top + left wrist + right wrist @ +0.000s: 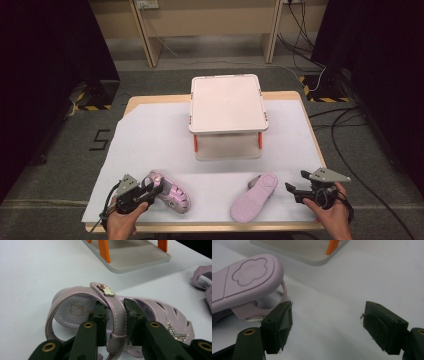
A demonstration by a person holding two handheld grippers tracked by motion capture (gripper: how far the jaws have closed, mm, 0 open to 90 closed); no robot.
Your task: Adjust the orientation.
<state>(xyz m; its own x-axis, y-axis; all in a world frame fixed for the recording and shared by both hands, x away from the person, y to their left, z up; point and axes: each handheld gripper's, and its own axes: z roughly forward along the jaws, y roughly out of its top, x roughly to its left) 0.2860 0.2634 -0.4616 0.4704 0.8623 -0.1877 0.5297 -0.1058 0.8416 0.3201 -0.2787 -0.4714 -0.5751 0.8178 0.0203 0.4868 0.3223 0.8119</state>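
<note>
L tongs (115,322) on upright sandal (150,315) strap.

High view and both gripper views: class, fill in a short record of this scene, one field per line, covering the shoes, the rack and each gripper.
Left sandal: upright, sole down, near the table's front left
Right sandal: flipped, sole facing up
Rack: two-tier, white shelves, orange posts, nothing on its top shelf
Left gripper: jaws closed on the left sandal's strap
Right gripper: jaws wide apart, holding nothing, beside the flipped sandal's heel
</note>
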